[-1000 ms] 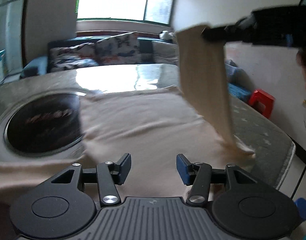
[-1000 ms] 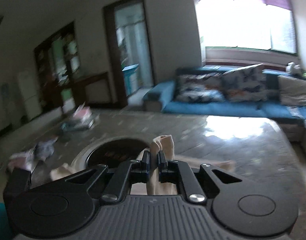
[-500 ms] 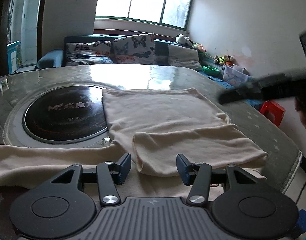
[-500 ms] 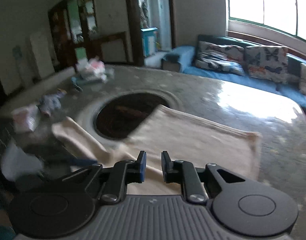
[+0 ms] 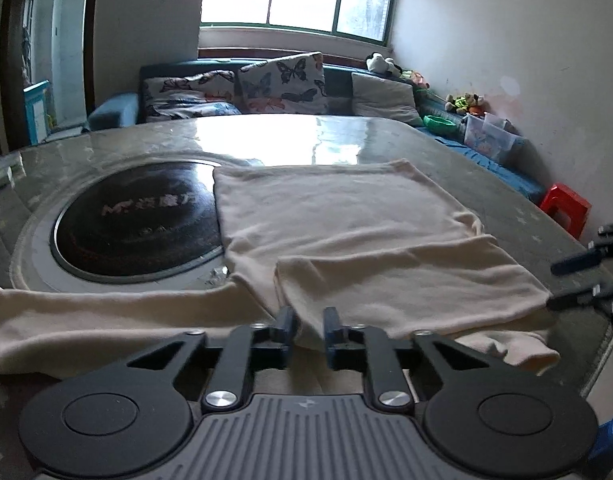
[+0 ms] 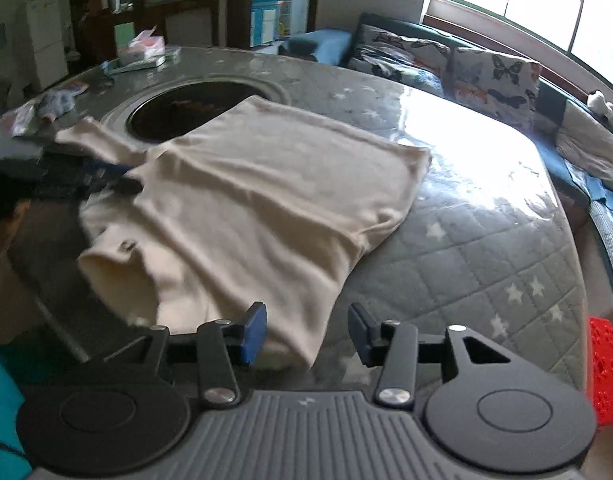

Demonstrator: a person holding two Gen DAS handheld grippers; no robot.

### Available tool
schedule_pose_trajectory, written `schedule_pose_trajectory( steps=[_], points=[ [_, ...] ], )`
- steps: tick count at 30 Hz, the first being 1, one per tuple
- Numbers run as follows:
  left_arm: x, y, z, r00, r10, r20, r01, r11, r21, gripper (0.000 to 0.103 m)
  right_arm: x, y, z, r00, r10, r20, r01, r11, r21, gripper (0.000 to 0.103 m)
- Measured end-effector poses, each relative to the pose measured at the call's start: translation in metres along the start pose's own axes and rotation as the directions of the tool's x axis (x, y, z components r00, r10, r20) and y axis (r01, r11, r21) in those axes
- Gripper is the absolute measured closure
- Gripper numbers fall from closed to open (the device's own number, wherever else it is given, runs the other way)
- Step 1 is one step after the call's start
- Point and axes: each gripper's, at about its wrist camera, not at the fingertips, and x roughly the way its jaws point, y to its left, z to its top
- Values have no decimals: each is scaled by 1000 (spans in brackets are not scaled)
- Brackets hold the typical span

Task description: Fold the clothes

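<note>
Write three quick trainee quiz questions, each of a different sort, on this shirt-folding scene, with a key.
1. True or false: the cream shirt lies on the table.
2. Which sleeve is folded across the shirt's body? A. the right hand-held gripper's side B. the left hand-held gripper's side
3. Fill in: the shirt partly covers a round black ____ set into the table.

Key: 1 true; 2 A; 3 hotplate.

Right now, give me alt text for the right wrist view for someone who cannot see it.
A cream garment lies spread on a round quilted table, one corner between the right gripper's opening jaws, untouched by the pads. The left gripper pinches its far edge beside a dark round inset.
</note>
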Motion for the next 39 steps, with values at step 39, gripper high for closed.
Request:
schedule_pose_trajectory(
  steps=[39],
  points=[
    [-17,32,2,996,86,37,-83,994,-75,59,53,-11,49,994,17,103,-21,999,37,69]
  ],
)
